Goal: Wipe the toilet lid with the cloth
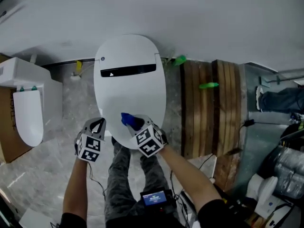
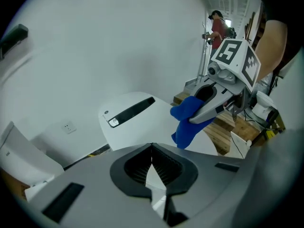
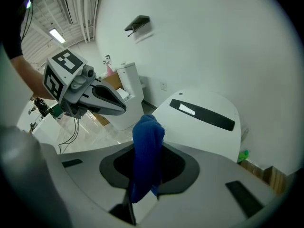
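A white toilet with its lid down stands below me; a black strip crosses the lid near the back. My right gripper hangs over the lid's near edge, shut on a blue cloth that droops from its jaws. The cloth also shows in the left gripper view, hanging above the lid. My left gripper is shut with nothing in it, just left of the lid's front edge.
A second white toilet stands at the left on a cardboard box. Wooden pallets lean at the right of the toilet. Cables and white gear lie at the lower right. A person stands far off.
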A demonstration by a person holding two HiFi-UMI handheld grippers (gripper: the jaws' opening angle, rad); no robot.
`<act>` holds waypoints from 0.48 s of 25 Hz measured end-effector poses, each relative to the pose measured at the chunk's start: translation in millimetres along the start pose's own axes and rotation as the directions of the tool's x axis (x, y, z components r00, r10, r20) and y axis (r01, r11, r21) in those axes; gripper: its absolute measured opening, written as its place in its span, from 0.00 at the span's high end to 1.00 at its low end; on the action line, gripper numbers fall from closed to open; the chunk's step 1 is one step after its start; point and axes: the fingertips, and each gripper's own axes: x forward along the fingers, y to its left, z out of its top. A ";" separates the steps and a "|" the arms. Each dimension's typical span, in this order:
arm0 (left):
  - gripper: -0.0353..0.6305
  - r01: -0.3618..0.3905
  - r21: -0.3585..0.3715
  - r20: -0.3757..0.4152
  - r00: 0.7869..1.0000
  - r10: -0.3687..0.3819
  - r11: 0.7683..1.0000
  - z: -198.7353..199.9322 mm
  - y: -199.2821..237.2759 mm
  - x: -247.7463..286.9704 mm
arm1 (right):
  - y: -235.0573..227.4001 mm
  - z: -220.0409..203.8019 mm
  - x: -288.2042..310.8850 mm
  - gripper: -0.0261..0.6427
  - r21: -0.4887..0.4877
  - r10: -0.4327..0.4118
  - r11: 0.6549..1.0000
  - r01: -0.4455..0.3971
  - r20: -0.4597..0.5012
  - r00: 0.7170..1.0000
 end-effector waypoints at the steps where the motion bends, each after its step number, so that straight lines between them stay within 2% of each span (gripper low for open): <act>1: 0.93 -0.003 0.000 0.003 1.000 0.003 1.000 -4.4 10.1 7.6 | -3.7 5.1 15.2 0.82 -0.004 -0.004 1.000 0.004 0.004 1.000; 12: 0.93 -0.004 -0.012 0.071 0.997 0.005 1.000 -13.0 85.5 79.7 | -41.6 99.5 147.0 0.82 -0.029 -0.055 0.998 0.058 0.107 0.993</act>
